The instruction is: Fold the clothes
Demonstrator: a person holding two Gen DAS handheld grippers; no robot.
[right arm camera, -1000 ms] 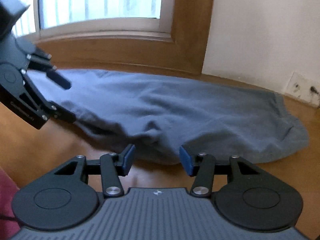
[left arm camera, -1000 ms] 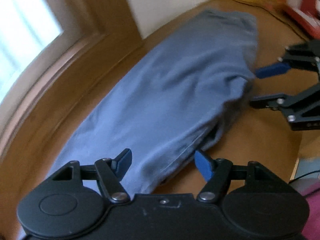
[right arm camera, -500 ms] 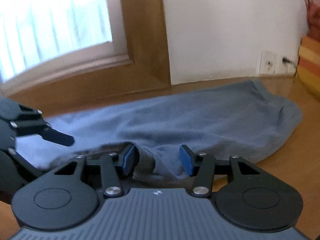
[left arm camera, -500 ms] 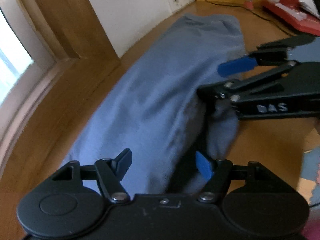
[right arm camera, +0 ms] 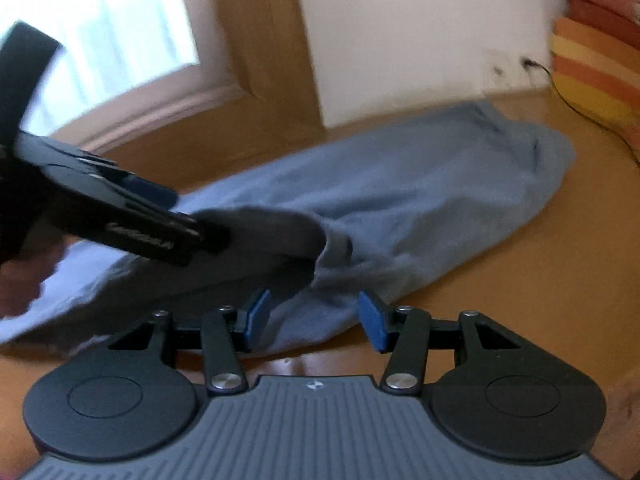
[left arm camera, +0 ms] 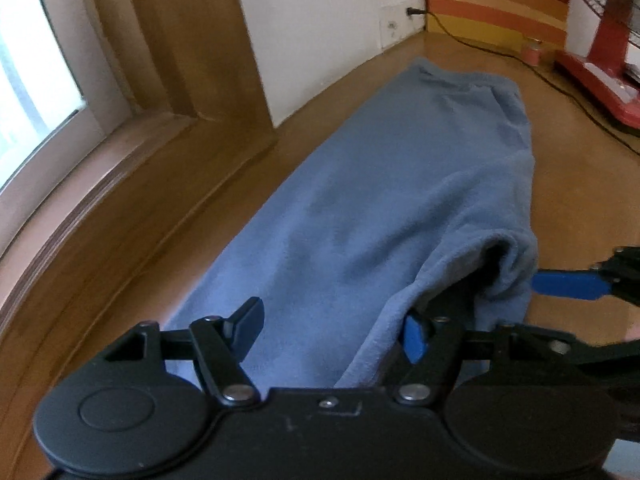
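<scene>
At the near edge of the wooden table, the left gripper hangs low over the blue garment, jaws spread wide and pinching nothing; the cloth's lifted edge drapes over its right-hand finger, while the other finger hovers above flat fabric. Over in the right wrist view, the right gripper sits just as open, its blue pads either side of a bunched hump of the same garment without pressing it. Look a little further in and the cloth is raised into a tented fold between the two tools, the left gripper coming in from the left of that view with cloth draped over its tip. Beyond that, the garment stretches long and narrow across the table, running away toward the white wall. Further still, a wooden window frame stands at the left, a black cable trails over the tabletop, and a red fan base sits at the far right.
</scene>
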